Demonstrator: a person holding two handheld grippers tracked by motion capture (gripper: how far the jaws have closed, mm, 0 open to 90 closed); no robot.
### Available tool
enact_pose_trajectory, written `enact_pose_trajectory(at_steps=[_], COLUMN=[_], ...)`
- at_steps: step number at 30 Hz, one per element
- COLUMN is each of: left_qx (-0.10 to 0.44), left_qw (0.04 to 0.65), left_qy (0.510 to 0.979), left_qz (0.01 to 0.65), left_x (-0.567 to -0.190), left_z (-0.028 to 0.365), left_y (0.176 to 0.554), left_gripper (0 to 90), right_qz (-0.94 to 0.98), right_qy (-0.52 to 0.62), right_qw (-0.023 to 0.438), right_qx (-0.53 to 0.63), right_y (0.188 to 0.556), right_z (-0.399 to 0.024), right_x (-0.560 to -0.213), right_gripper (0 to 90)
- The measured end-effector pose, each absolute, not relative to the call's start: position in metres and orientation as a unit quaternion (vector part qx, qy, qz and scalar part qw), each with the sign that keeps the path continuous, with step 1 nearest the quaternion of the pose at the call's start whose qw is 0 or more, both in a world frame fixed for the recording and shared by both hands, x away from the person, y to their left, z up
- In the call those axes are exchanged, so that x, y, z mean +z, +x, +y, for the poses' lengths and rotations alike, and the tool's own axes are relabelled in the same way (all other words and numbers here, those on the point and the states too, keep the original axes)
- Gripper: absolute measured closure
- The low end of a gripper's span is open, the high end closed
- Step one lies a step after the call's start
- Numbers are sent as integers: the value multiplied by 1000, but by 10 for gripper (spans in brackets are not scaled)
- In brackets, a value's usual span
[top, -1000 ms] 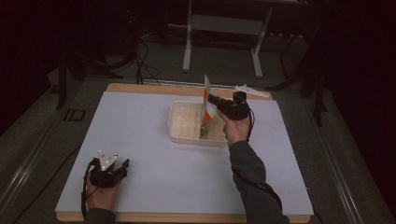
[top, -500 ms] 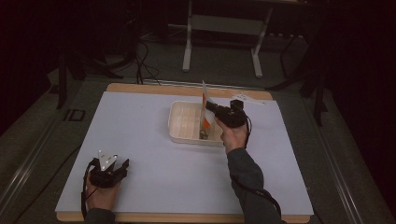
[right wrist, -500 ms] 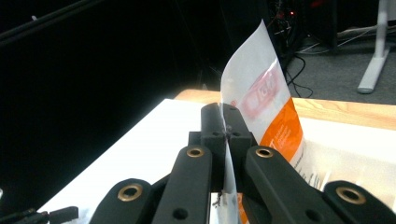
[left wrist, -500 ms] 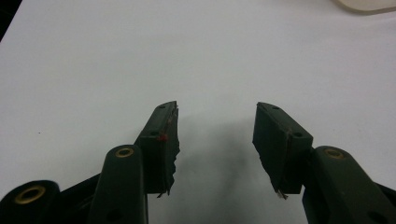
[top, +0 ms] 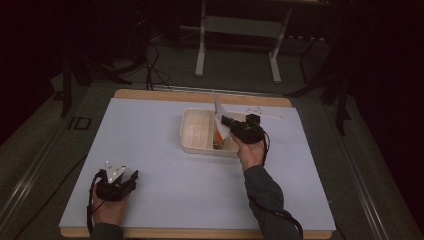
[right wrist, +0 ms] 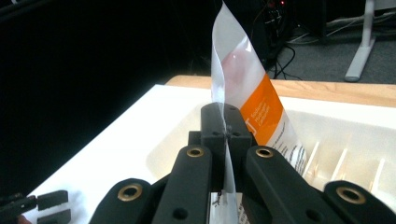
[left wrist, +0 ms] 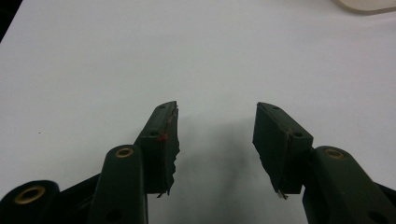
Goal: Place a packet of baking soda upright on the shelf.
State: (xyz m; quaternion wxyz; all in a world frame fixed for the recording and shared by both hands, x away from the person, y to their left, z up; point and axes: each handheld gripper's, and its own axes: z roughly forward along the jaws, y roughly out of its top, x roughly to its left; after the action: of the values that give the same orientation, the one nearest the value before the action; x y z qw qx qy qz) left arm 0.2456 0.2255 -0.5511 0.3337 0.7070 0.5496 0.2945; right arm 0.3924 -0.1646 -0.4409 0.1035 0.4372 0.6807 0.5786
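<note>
A clear plastic pouch (right wrist: 243, 88) with an orange label stands upright, pinched at its edge by my right gripper (right wrist: 226, 133), which is shut on it. In the high view the pouch (top: 219, 120) hangs over the right part of a cream ribbed tray (top: 197, 132) with my right gripper (top: 227, 122) above the tray's right end. My left gripper (top: 131, 179) rests near the table's front left corner, and in its own view the left gripper (left wrist: 215, 128) is open over bare white table with nothing between its fingers.
The white table top (top: 150, 135) has a wooden border. A thin white strip (top: 260, 114) lies behind the tray at the back right. Metal stand legs (top: 200, 55) and cables sit on the floor beyond the table. The tray's rim (left wrist: 369, 5) shows far ahead of the left gripper.
My right gripper has lowered the pouch slightly toward the tray's right end and shifted a little toward me. The left gripper has stayed still.
</note>
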Motion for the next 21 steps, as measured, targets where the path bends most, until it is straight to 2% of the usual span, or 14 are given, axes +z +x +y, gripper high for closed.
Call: enact_pose_trajectory(at_steps=[11,18,21], left_qx=[295,294,295], left_qw=[334,334,334], left_qy=[707,707,707], left_qz=[550,550,550], left_x=[-551,-551,-551], left_z=[225,226,226], left_y=[245,246,245], left_gripper=[500,500,500], right_qz=[712,736,744], right_qy=[427,408,411], right_qw=[152,190,192], right_qx=[537,505,490], right_y=[383,377,377], right_z=[-153,-140,-135], right_x=[-443,-441,-448], right_gripper=[900,833,851])
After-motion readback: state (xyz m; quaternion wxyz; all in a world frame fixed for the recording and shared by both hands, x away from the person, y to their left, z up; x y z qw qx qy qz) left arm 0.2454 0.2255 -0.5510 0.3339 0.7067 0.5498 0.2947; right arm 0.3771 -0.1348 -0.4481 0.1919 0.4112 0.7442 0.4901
